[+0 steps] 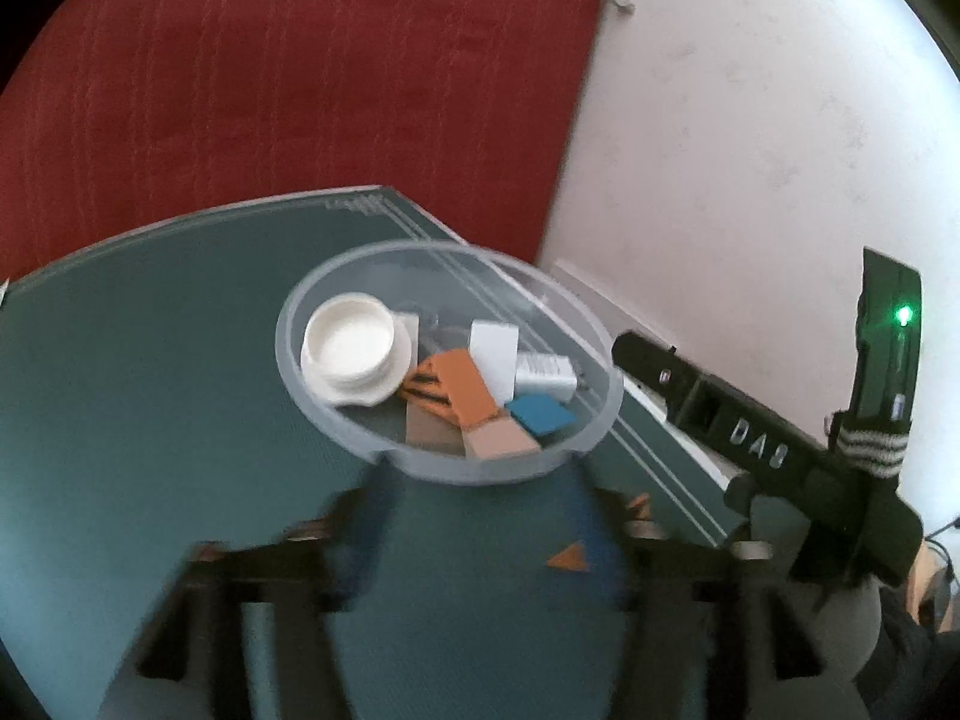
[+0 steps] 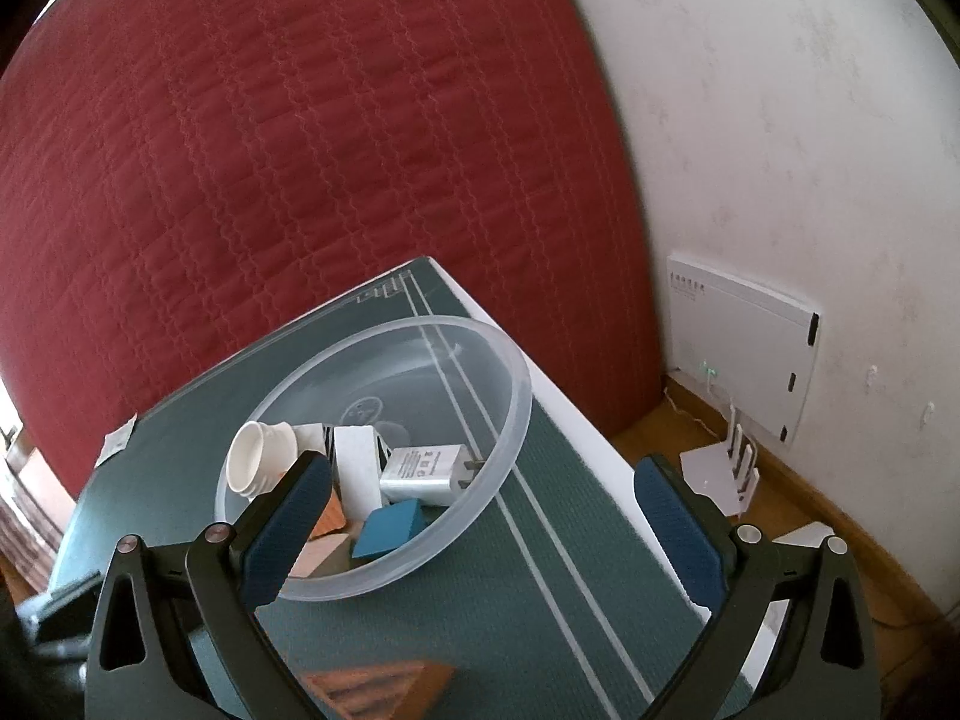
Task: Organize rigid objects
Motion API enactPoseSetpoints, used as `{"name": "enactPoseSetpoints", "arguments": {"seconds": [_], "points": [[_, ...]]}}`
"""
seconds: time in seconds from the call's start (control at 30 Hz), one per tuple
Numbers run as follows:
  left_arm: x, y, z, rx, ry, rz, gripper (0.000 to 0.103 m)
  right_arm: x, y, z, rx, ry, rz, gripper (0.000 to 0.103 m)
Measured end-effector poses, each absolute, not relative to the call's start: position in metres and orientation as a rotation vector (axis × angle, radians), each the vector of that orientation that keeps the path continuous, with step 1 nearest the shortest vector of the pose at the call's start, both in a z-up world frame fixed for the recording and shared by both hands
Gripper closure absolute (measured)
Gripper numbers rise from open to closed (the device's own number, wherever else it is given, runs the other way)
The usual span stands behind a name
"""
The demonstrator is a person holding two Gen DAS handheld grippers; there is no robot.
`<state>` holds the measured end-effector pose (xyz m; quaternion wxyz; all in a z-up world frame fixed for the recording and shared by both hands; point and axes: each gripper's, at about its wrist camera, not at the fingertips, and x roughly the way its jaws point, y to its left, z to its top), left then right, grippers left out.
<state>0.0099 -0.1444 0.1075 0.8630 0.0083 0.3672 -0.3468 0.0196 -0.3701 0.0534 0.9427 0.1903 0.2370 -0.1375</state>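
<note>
On the black body of my right gripper (image 1: pixel 757 441), seen from my left camera, I can read raised pale letters, roughly "DAS". The white charger (image 2: pixel 428 473) in the bowl and the white wall box (image 2: pixel 741 343) both carry print, too small to read.

- left gripper (image 1: pixel 480 516) smeared by motion blur, finger shape unclear;
- wooden block (image 2: pixel 384 690) blurred, cut by the bottom edge;
- right gripper's left finger (image 2: pixel 288 528) hides part of the clear bowl (image 2: pixel 516 414)
</note>
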Motion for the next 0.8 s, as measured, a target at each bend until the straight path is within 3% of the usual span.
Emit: {"name": "enactPoseSetpoints", "arguments": {"seconds": [0.63,0.8], "points": [[-0.032,-0.192,0.095,0.17,0.783,-0.892,0.028,0.005,-0.402,0.057,0.472,0.434,-0.334,0.002],[-0.031,-0.207,0.081,0.219,0.811,-0.917,0.039,0.005,-0.401,0.058,0.461,0.43,-0.326,0.002]]}}
